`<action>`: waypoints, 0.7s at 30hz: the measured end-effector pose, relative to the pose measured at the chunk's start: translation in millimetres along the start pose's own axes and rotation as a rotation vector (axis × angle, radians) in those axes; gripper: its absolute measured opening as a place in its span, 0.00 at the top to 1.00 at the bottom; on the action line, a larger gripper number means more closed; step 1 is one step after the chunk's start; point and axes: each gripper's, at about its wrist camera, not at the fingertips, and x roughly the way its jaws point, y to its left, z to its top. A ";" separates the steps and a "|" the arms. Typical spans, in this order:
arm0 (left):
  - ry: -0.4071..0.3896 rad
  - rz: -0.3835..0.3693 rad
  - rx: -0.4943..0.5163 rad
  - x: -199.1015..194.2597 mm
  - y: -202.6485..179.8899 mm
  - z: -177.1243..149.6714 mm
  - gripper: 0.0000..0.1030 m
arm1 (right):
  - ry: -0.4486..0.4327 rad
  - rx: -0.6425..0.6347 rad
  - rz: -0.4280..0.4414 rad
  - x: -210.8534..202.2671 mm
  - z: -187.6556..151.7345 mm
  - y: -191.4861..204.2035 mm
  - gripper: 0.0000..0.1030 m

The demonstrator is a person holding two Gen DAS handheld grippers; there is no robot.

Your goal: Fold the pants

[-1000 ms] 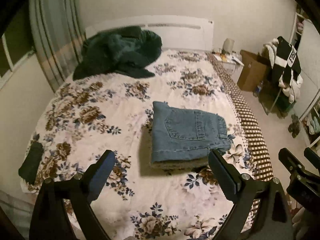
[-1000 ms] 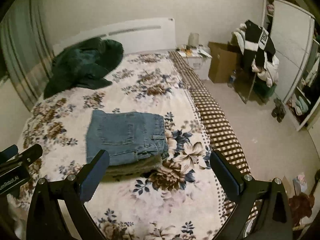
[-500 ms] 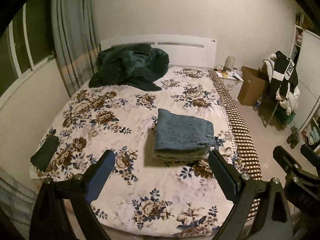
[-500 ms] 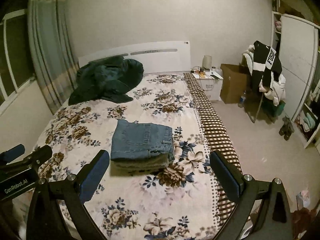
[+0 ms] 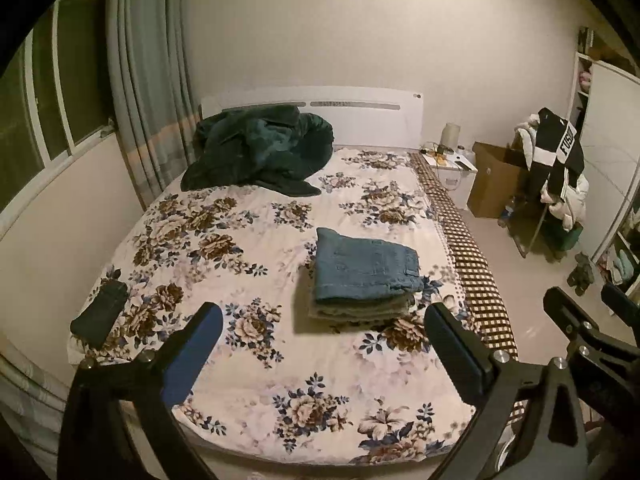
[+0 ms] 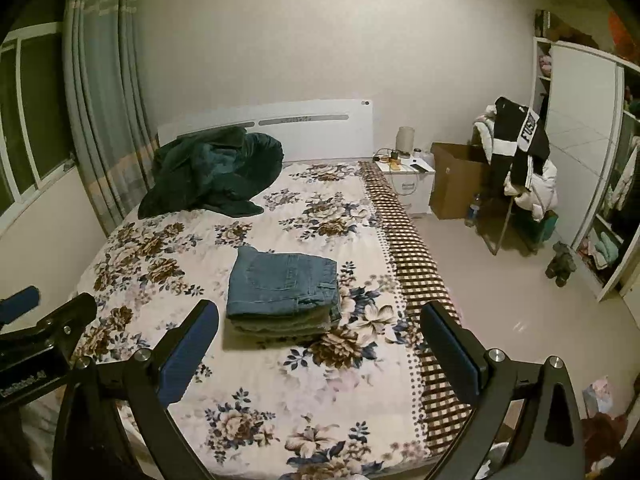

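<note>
Folded blue jeans (image 5: 364, 268) lie as a neat stack on the floral bedspread (image 5: 248, 240), right of the bed's middle; they also show in the right wrist view (image 6: 282, 282). My left gripper (image 5: 320, 332) is open and empty, held well back above the foot of the bed. My right gripper (image 6: 320, 330) is open and empty too, also back from the stack. The right gripper shows at the right edge of the left wrist view (image 5: 588, 320), and the left gripper at the left edge of the right wrist view (image 6: 36, 320).
A dark green blanket (image 5: 260, 148) is heaped by the headboard. A small dark folded item (image 5: 100, 312) lies at the bed's left edge. Right of the bed stand a nightstand (image 6: 408, 180), a cardboard box (image 6: 456, 180) and a clothes-laden chair (image 6: 520, 176).
Both grippers have pulled back and up from the folded jeans, so the whole bed and room come into view. The jeans have not moved.
</note>
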 end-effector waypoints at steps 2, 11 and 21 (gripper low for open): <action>-0.004 0.006 -0.002 -4.6 2.3 -2.9 0.00 | -0.001 0.004 -0.002 -7.8 -0.6 1.3 0.00; -0.002 0.006 -0.009 -11.5 9.9 -7.2 0.00 | -0.007 -0.003 -0.005 -13.9 1.5 7.0 0.00; -0.016 0.022 -0.017 -20.6 12.2 -8.1 0.00 | -0.006 -0.009 0.009 -19.2 9.0 8.5 0.00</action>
